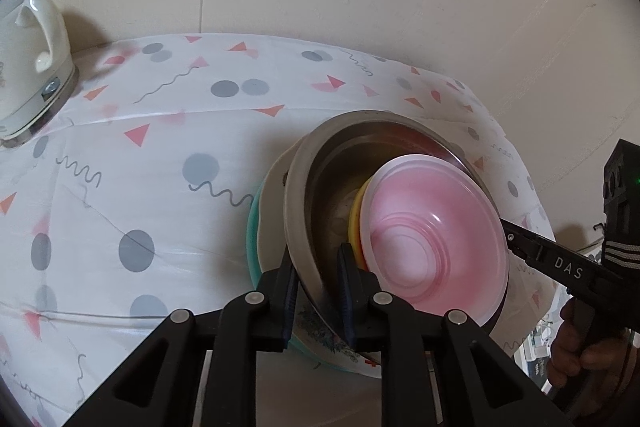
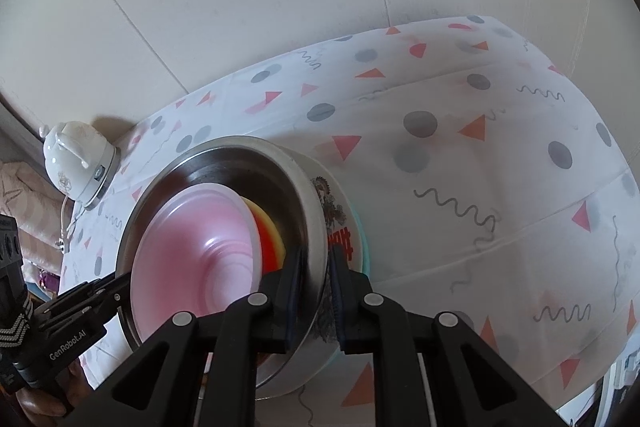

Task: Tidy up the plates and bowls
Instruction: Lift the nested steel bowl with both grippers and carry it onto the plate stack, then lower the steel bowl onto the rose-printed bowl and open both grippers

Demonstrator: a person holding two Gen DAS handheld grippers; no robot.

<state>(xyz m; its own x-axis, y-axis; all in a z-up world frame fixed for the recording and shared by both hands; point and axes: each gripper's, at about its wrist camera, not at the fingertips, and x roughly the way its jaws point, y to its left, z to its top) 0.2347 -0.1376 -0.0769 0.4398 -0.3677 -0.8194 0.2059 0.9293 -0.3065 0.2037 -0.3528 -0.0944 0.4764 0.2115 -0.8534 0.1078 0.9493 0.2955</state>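
Left gripper (image 1: 318, 291): fingers closed on the steel bowl (image 1: 320, 163) rim at its 6 o'clock. Right gripper (image 2: 314, 297): fingers pinching the same rim together with the white bowl (image 2: 334, 211) outside it. The nested stack is tilted, apparently lifted over the desk (image 1: 120, 155). Pink bowl (image 1: 432, 227) and yellow bowl (image 1: 355, 223) lie loose inside, leaning toward the open mouth. Risk: further tilt could slide them out; uneven pull could slip the thin rim. Kettle (image 1: 32, 55) stands far off at 10 o'clock.
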